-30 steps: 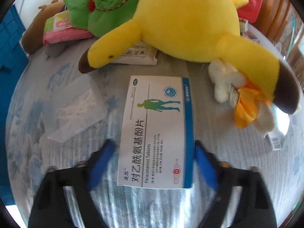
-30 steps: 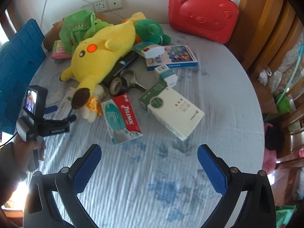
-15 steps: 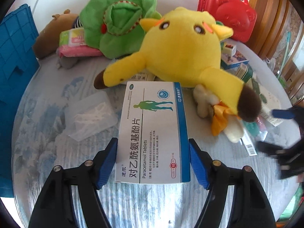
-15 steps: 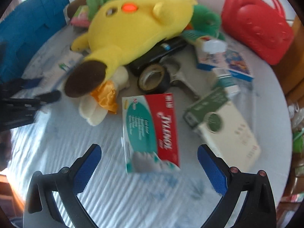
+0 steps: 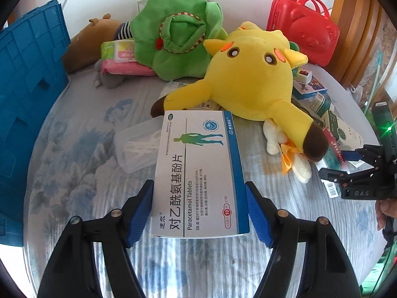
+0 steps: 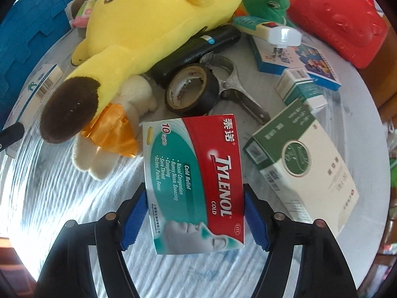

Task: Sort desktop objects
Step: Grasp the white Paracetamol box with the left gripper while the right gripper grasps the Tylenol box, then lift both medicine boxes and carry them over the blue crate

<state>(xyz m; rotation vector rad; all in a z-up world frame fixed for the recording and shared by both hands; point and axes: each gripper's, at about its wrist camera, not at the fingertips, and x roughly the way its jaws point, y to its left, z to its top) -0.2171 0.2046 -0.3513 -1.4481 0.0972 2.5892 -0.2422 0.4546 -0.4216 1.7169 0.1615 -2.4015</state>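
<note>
Left of the yellow plush toy [image 5: 250, 79] stands the blue crate [image 5: 29, 94]; we cannot see what is in it. Our left gripper [image 5: 198, 211] squeezes the Paracetamol box [image 5: 198, 171] between its fingers [image 5: 140, 213], just in front of the toy and lifted off the table [image 5: 74, 173]. We think this box goes into a container next. On the toy's right, our right gripper [image 6: 194, 213] is closing its fingers [image 6: 255, 219] around the Tylenol box [image 6: 196, 181]; the pads look about touching. Next comes a firm squeeze, then a lift. Behind the toy, the red case [image 5: 305, 29] is shut.
</note>
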